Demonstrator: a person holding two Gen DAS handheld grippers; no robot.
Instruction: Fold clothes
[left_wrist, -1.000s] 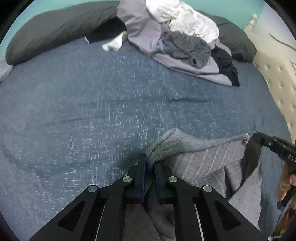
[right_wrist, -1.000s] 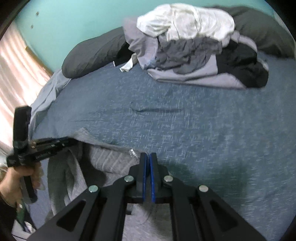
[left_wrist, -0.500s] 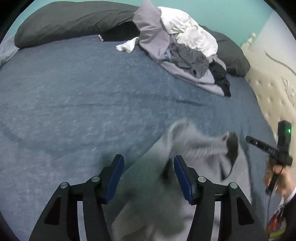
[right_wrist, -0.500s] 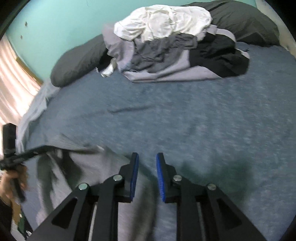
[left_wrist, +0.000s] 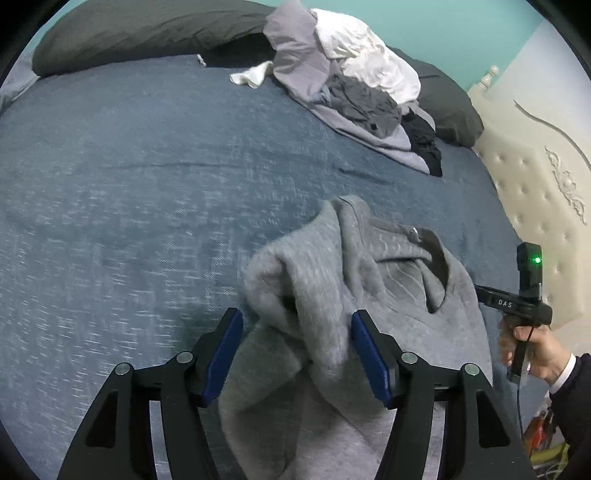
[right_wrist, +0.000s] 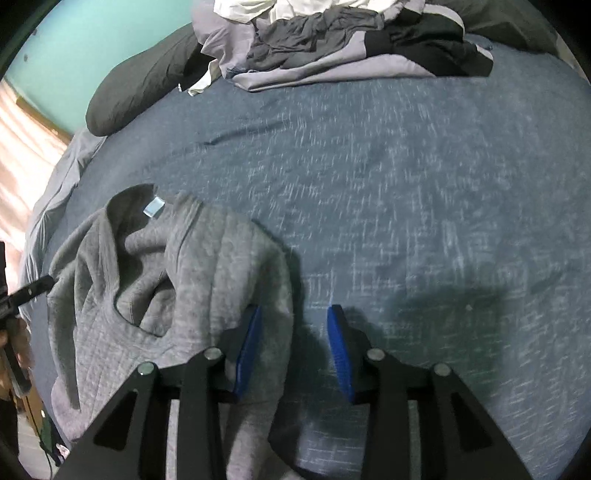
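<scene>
A grey quilted sweatshirt (left_wrist: 388, 295) lies crumpled on the blue bedspread (left_wrist: 147, 184), neck opening up. My left gripper (left_wrist: 297, 354) is open, its blue pads on either side of a bunched shoulder fold without pinching it. In the right wrist view the same sweatshirt (right_wrist: 140, 288) lies at lower left with a pale label at its collar. My right gripper (right_wrist: 293, 350) is open over its right edge; the left pad rests against the cloth and the right pad is over bare bedspread (right_wrist: 406, 184).
A heap of unfolded clothes (left_wrist: 351, 85), grey, white and black, sits at the far side of the bed against dark pillows (left_wrist: 129, 29). A cream tufted headboard (left_wrist: 535, 192) runs along the right. The same heap (right_wrist: 332, 40) tops the right wrist view.
Both grippers, shut on the sweatshirt a second ago, have opened wide and let it drop onto the bedspread. The garment has settled in a crumpled heap.
</scene>
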